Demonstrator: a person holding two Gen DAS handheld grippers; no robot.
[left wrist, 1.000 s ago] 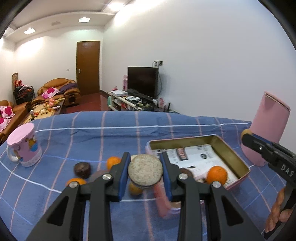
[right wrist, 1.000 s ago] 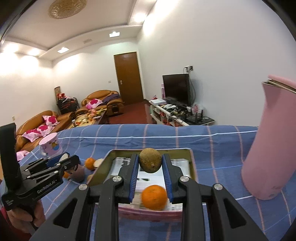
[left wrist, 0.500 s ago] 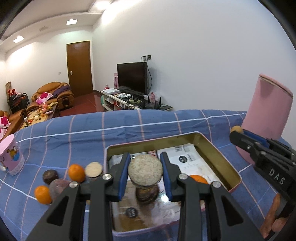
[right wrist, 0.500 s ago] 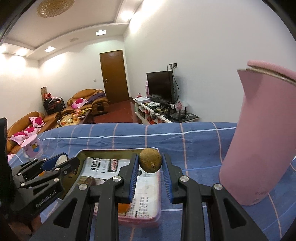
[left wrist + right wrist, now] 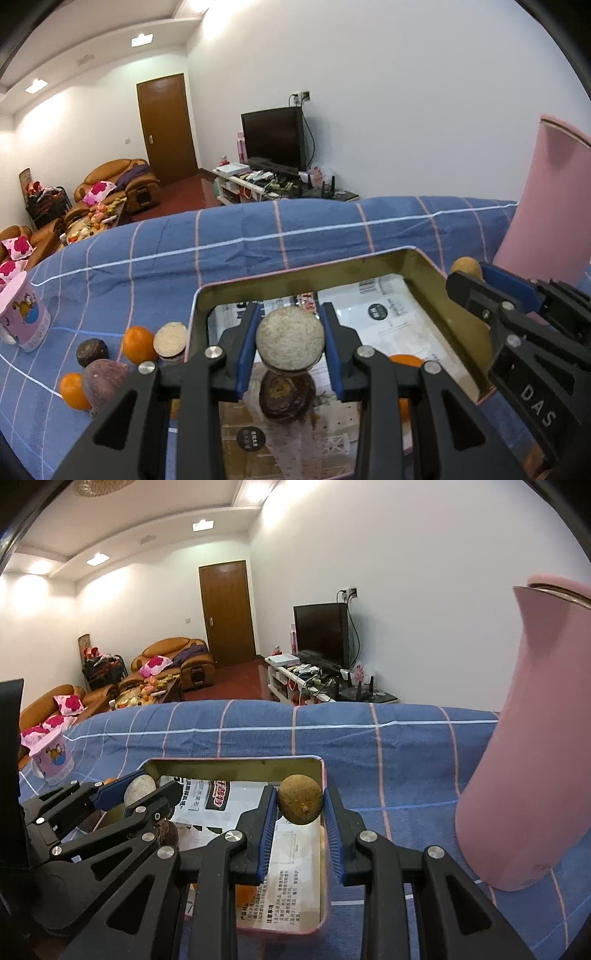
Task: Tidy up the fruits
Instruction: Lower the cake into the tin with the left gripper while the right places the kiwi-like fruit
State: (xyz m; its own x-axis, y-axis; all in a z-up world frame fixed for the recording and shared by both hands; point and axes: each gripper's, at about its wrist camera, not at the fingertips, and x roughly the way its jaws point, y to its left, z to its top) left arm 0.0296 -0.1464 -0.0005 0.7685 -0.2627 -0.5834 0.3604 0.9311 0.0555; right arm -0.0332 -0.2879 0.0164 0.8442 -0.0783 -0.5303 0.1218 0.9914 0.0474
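- The left gripper is squeezing a pale round fruit between its blue pads. It holds it over the tin box.
- Only the flat, rough face of the pale fruit shows, so what kind of fruit it is cannot be told.
- A dark brown fruit lies in the box right under the pale one. The left gripper covers part of it.
- A bit of an orange peeks out in the box. The gripper's black arm hides most of it.
- The right gripper is pinching a small brown fruit above the right side of the box.
- In the left view the brown fruit is mostly hidden behind the right gripper.
- Paper with print lines the bottom of the box. The words are too small to read.
- More fruit sits on the blue checked cloth to the left of the box: two oranges, two dark fruits and a pale cut one.
- A pink jug stands to the right of the box. The picture edge cuts it off.
- A pink cup with a cartoon stands far to the left, also partly cut off.
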